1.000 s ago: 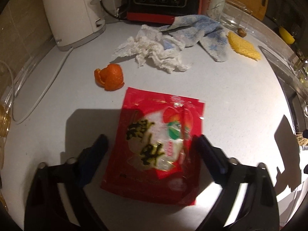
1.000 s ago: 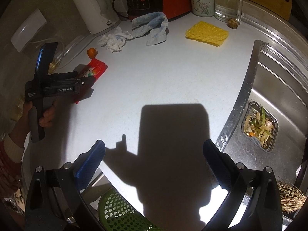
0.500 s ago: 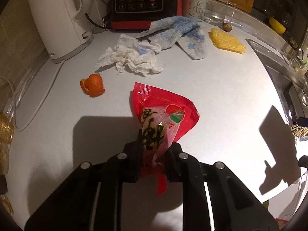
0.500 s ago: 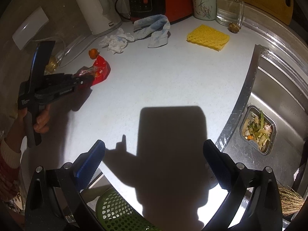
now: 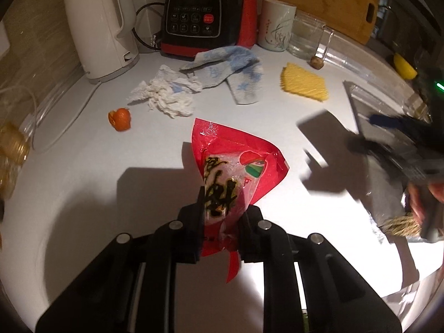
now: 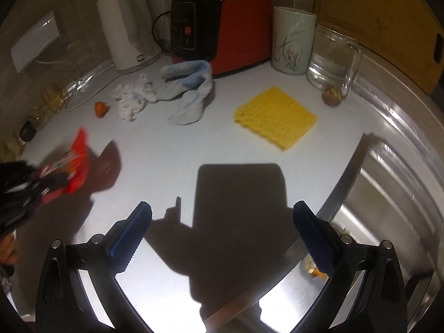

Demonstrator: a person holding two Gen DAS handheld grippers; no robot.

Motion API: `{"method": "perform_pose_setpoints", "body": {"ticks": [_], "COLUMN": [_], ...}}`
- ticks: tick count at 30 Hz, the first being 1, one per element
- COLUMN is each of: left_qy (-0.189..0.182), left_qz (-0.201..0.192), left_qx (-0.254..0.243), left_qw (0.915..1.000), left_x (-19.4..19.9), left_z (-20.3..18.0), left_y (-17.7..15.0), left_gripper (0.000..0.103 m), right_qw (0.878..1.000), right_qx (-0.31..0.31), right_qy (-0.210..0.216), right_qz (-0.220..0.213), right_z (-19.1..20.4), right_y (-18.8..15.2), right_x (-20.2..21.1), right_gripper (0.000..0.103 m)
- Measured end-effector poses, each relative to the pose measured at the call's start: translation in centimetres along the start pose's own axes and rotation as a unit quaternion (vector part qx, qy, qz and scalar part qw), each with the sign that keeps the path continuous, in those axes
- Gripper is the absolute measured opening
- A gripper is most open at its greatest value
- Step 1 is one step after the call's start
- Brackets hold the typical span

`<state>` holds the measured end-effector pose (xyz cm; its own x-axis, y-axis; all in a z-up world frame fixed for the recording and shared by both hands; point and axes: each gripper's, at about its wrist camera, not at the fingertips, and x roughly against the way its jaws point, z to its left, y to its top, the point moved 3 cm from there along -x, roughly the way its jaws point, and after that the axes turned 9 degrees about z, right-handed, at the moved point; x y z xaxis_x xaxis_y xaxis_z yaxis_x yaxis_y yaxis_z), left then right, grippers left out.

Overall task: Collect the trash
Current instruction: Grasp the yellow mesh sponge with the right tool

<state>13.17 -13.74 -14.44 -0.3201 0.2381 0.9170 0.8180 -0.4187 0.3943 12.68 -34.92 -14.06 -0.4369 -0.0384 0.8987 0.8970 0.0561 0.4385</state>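
My left hand-held gripper (image 5: pixel 220 216) is clamped on the red wrapper (image 5: pixel 236 163), held off the table (image 5: pixel 97 188); right hand-held gripper (image 6: pixel 222 238) spread wide, nothing in it.

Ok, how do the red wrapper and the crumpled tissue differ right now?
The red wrapper is glossy printed plastic; the crumpled tissue is soft white paper. The wrapper is pinched in the left gripper, its jaws shut on the lower end; the tissue lies untouched on the counter beside the blue cloth. The wrapper is bunched into a cone; the tissue is a loose wad. Both look like trash.
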Motion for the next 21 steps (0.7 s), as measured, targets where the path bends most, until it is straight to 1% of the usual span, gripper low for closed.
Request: {"method": "perform_pose_setpoints", "body": {"ticks": [5,11,14,16,17,19,21], "left_qy": [-0.013,-0.004,0.005,0.014,0.016,0.021,0.023], "left_qz": [-0.001,0.001,0.001,0.003,0.004,0.005,0.007], "left_qx": [0.057,0.094,0.105,0.11,0.111,0.116,0.123], "left_qw": [0.9983,0.9956,0.9944,0.9939,0.9936,0.993,0.9922], "left_x": [1.3,2.3,2.8,3.0,3.0,3.2,3.3], "left_z": [-3.0,-5.4,-6.1,-6.5,-6.6,-6.8,-7.0], "left_y": [-1.0,-1.6,-1.9,-2.0,-2.0,-2.2,-2.3], "left_gripper": [0.018,0.018,0.018,0.018,0.018,0.018,0.018], "right_qw": [0.999,0.996,0.994,0.993,0.993,0.993,0.992], "right_qx": [0.047,0.091,0.108,0.115,0.117,0.117,0.12], "right_qy": [0.0,0.01,0.021,0.021,0.024,0.027,0.025], "right_qz": [0.008,0.008,0.008,0.012,0.015,0.016,0.015], "right_z": [-3.4,-6.0,-6.7,-7.1,-7.3,-7.7,-8.0], "right_y": [3.6,7.7,8.9,9.5,9.8,10.2,10.5], "right_x": [-3.1,-6.4,-7.5,-8.2,-8.6,-9.0,-9.1], "right_gripper": [0.1,0.1,0.1,0.095,0.09,0.087,0.078]}}
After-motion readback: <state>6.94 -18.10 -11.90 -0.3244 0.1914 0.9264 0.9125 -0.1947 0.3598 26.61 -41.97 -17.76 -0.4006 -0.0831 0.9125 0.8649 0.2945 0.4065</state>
